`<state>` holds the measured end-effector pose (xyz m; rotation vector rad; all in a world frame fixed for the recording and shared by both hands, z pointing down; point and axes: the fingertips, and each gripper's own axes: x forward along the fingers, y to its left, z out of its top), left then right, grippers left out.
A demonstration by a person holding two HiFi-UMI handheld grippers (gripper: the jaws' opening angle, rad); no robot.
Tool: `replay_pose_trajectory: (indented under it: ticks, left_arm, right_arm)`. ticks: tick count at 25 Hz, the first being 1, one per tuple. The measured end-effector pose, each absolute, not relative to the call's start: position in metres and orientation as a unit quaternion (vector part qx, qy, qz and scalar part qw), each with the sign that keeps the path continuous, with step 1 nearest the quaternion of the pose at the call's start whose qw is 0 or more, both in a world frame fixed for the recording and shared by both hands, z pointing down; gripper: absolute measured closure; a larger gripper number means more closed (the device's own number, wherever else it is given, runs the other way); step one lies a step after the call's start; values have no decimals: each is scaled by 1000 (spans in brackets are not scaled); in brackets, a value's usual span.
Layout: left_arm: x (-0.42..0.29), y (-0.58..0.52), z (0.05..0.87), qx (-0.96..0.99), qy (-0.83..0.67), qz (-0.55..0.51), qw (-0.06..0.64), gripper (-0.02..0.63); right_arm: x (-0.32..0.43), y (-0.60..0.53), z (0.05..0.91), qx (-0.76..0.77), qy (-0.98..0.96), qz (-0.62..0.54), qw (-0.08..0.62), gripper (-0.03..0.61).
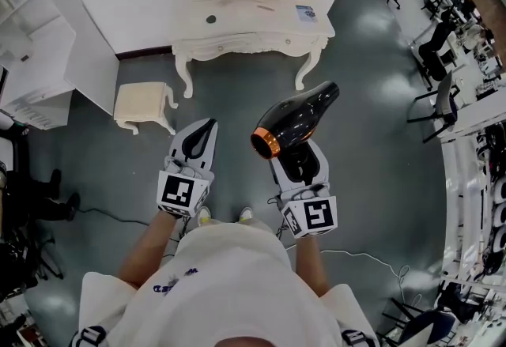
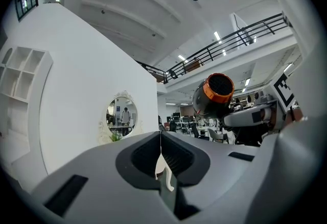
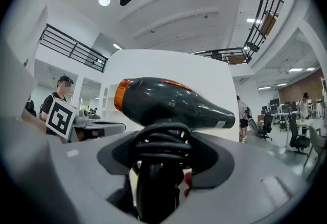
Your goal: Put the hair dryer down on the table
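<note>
Progress: nothing is set down yet. The hair dryer (image 1: 296,120) is held in the air, short of the white dressing table (image 1: 245,41).
Left to do: carry it over the tabletop, lower it, let go.
Right gripper (image 1: 303,167): jaws spread wide, pinching the dryer's handle where the cord is wound.
Left gripper (image 1: 198,141): jaws pressed together, empty — also short of the table.
Dryer's look: glossy black body, 1 orange ring at the rear — tapered nozzle toward the table.

I wore a white short-sleeved shirt (image 1: 229,274) with a dark blue print on the chest. My left gripper (image 1: 205,126) and right gripper (image 1: 307,157) had pale grey shells and black ridged pads (image 2: 179,159) — each carried a cube (image 1: 179,192) faced with black-and-white square markers.
</note>
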<state>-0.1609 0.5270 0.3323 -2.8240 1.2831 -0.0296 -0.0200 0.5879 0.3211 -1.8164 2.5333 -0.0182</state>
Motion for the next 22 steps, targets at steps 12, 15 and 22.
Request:
replay_pose_trajectory:
  ticks: [12, 15, 22]
  left_arm:
    - [-107, 532, 345, -894, 447, -22, 19, 604]
    - [-100, 537, 352, -887, 460, -29, 17, 604]
    - [-92, 538, 358, -874, 484, -45, 16, 605]
  right_arm:
    - [49, 591, 330, -554, 832, -22, 28, 281]
    - [58, 591, 336, -540, 841, -21, 25, 281]
    - [68, 580, 337, -512, 858, -35, 36, 281]
